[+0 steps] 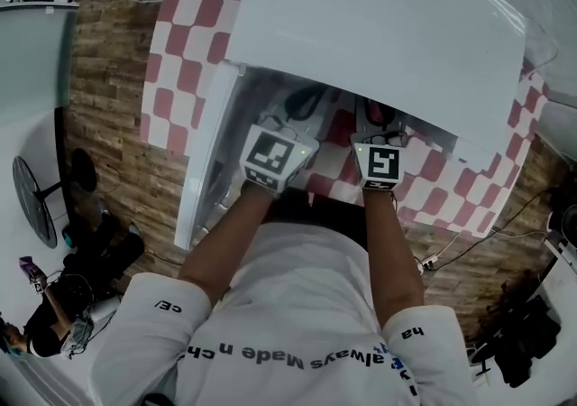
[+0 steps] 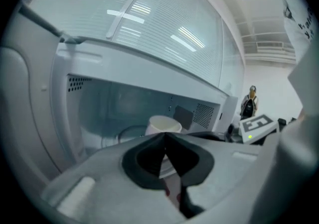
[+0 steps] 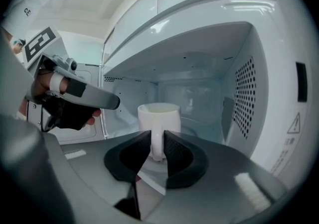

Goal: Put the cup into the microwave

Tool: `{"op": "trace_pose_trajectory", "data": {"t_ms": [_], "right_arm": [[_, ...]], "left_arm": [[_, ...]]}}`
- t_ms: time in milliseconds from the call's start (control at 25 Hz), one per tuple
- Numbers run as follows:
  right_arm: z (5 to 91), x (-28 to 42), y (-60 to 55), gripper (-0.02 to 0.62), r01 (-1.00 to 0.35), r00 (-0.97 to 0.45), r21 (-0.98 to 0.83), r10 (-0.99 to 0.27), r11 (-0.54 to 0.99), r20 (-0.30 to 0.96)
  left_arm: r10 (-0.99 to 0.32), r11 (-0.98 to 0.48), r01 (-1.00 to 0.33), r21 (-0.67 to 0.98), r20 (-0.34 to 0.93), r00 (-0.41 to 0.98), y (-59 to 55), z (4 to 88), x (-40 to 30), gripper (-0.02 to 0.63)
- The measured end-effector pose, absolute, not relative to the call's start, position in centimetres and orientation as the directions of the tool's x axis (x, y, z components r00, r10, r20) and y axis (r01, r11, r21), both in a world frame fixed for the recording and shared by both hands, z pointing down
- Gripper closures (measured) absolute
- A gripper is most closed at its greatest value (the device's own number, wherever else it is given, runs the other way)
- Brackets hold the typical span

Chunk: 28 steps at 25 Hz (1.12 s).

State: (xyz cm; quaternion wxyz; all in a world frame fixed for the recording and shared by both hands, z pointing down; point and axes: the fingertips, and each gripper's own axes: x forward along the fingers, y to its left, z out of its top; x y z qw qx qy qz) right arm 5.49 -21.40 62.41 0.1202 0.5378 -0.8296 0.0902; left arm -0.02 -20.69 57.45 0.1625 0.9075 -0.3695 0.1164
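Right hand-held gripper (image 3: 155,136) is nearest: grey moulded body, dark ribbed jaw pads, clamped on the handle of the cup (image 3: 159,117). Gripping the handle makes sense. It's the only narrow part that fits between the pads, and it lets the cup body go in first while staying upright.

Cup is a plain white mug with glossy, straight walls, probably ceramic, so rigid but slippery. It sits upright, well inside the microwave (image 3: 259,93), roughly mid-cavity. Its base is hidden behind the jaws, so I can't tell if it's down on the cavity floor or just above it.

Left hand-held gripper (image 2: 164,136) has its jaws pressed together with nothing between them. It's parked at the left edge of the opening, beside the right one and apart from the cup. My guess is it's just kept out of the way, or there to deal with the door (image 1: 206,170), which hangs wide open on the left.

Microwave is a smooth white shell, and the cavity is glossy light enamel. There's a perforated vent panel on the right inner wall and a smaller one at the top left. Lots of glare off the walls.

Red-and-white check cloth (image 1: 180,61) lies under the microwave on the bench. It looks soft, so the oven could shift if bumped.

Judgement: placement is nearly done. What's left is to confirm the base is seated, let go of the handle, back straight out and close the door. The main risk is snagging the handle on the way out and tipping the cup.
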Motion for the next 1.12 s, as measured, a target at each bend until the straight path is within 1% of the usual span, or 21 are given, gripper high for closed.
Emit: {"op": "trace_pose_trajectory", "data": {"t_ms": [40,80,240,480,560,640,880,1120], "right_arm": [[62.1,5.5,-21.3,0.502,-0.914,-0.393,-0.025,-0.869,0.405,0.300],[61.7,5.4,-21.1,0.494,-0.914,-0.393,-0.029,-0.868,0.404,0.303],[59.5,5.4,-19.7,0.494,-0.914,-0.393,-0.035,-0.864,0.403,0.315],[56.2,7.1,-17.2,0.508,-0.923,-0.373,-0.040,-0.869,0.382,0.325],[54.5,7.2,-16.1,0.515,-0.918,-0.385,-0.035,-0.864,0.396,0.324],[52.5,7.2,-15.0,0.531,-0.908,-0.402,-0.020,-0.858,0.418,0.321],[45.5,8.1,-13.0,0.532,-0.907,-0.408,-0.021,-0.867,0.420,0.287],[38.5,8.0,-11.7,0.538,-0.901,-0.425,-0.022,-0.871,0.434,0.247]], "left_arm": [[-0.634,-0.672,-0.709,0.212,0.329,0.700,-20.5,57.1,-0.1,0.606],[-0.635,-0.670,-0.710,0.216,0.329,0.699,-20.3,56.7,-0.2,0.606],[-0.634,-0.670,-0.708,0.222,0.324,0.702,-19.4,55.1,-0.4,0.606],[-0.619,-0.694,-0.685,0.222,0.303,0.725,-18.1,52.1,-0.4,0.606],[-0.612,-0.703,-0.674,0.226,0.290,0.735,-17.5,50.6,-0.5,0.606],[-0.609,-0.707,-0.668,0.232,0.279,0.742,-16.9,49.1,-0.7,0.606],[-0.611,-0.715,-0.653,0.250,0.230,0.757,-15.0,44.2,-0.7,0.606],[-0.583,-0.745,-0.617,0.255,0.201,0.787,-13.0,40.0,0.0,0.606]]}}
